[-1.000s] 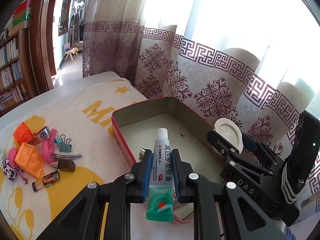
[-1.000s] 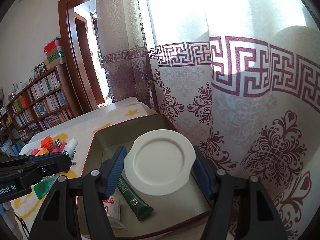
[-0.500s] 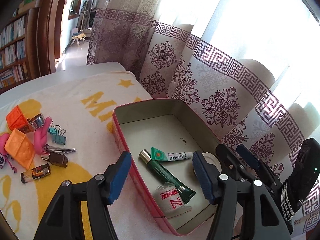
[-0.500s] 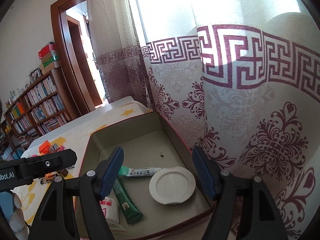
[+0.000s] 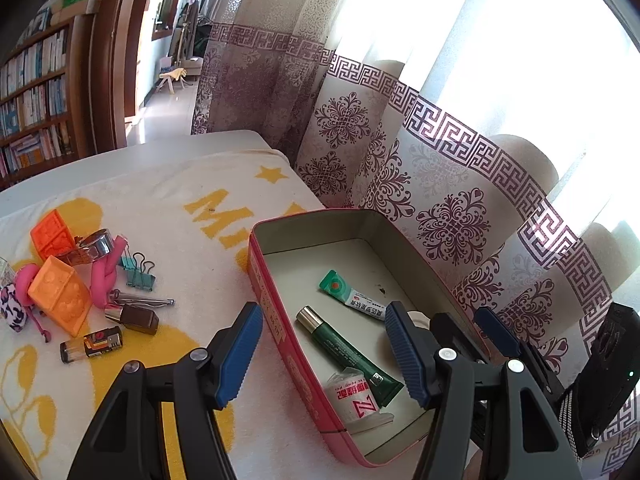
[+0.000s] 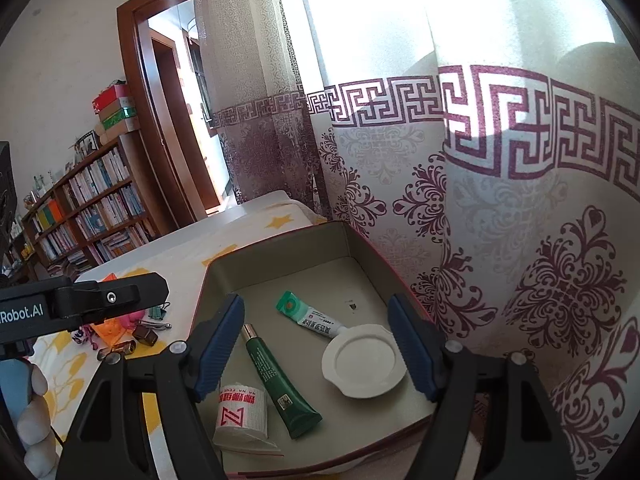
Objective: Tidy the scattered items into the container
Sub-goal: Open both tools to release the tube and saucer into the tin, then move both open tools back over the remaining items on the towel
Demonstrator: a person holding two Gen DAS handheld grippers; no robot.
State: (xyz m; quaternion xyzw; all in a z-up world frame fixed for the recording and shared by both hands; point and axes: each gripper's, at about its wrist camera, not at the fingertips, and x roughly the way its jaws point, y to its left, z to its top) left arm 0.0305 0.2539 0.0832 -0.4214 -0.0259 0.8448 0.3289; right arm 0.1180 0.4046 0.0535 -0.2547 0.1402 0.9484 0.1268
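Observation:
The red tin box (image 5: 267, 312) (image 6: 360, 245) holds a white-and-green ointment tube (image 5: 352, 295) (image 6: 312, 318), a dark green tube (image 5: 349, 351) (image 6: 280, 380), a bandage roll (image 5: 354, 394) (image 6: 242, 408) and a white round lid (image 6: 364, 360). My left gripper (image 5: 324, 356) is open and empty above the box's near left wall. My right gripper (image 6: 316, 350) is open and empty above the box's inside. Scattered items lie left of the box: two orange blocks (image 5: 60, 294), a pink twisted band (image 5: 106, 274), teal binder clips (image 5: 138, 270), a brown bottle (image 5: 134, 317), a lighter (image 5: 92, 344).
A patterned curtain (image 5: 460, 200) hangs close behind the box. The items lie on a white-and-yellow towel (image 5: 180, 208) over the table. A bookshelf (image 6: 88, 208) and a doorway stand at the far left.
My left gripper opened and let the ointment tube fall into the box. My right gripper opened and let the white lid drop into the box. Both grippers have drawn back a little.

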